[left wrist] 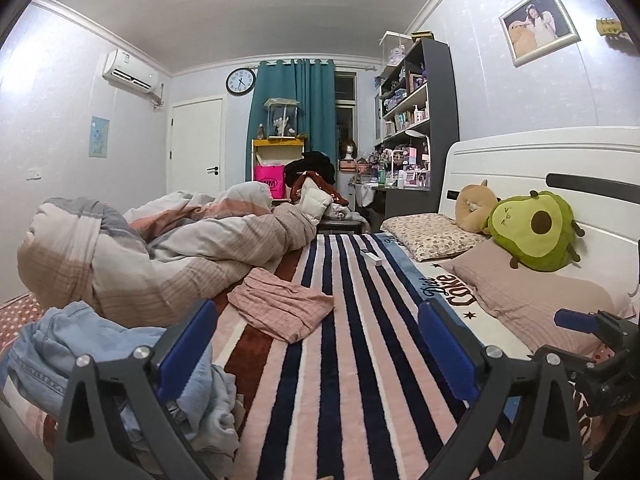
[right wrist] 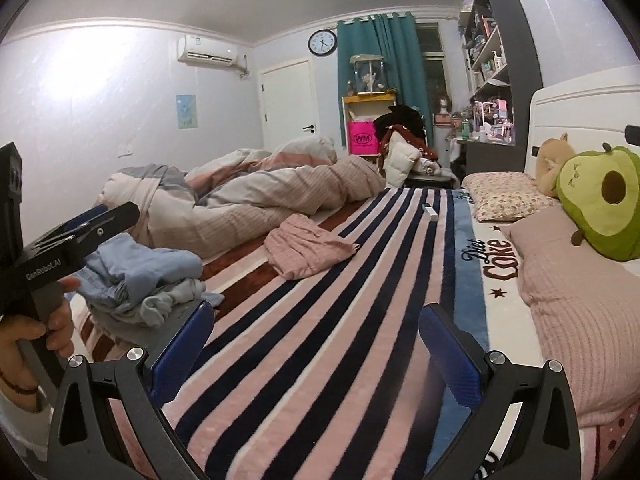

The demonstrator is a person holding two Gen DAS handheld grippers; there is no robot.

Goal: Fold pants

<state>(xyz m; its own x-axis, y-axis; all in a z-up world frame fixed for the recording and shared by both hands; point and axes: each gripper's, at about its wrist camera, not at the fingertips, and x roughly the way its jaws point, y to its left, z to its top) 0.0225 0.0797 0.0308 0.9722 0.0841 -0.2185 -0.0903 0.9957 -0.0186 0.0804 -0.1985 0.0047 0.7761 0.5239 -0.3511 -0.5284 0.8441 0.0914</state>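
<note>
Left claw (left wrist: pixel 316 344) and right claw (right wrist: pixel 316 350) both gape empty above the striped bed (right wrist: pixel 320 320); pink pants (right wrist: pixel 308 250) lie ahead.

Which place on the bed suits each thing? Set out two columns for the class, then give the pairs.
1 pink pants
2 avocado toy
3 jeans
4 duvet

A on the pillows by the headboard
B bunched along the wall side
C folded on the striped blanket
D crumpled heap nearest the left gripper

Pairs: 1-C, 2-A, 3-D, 4-B
</note>
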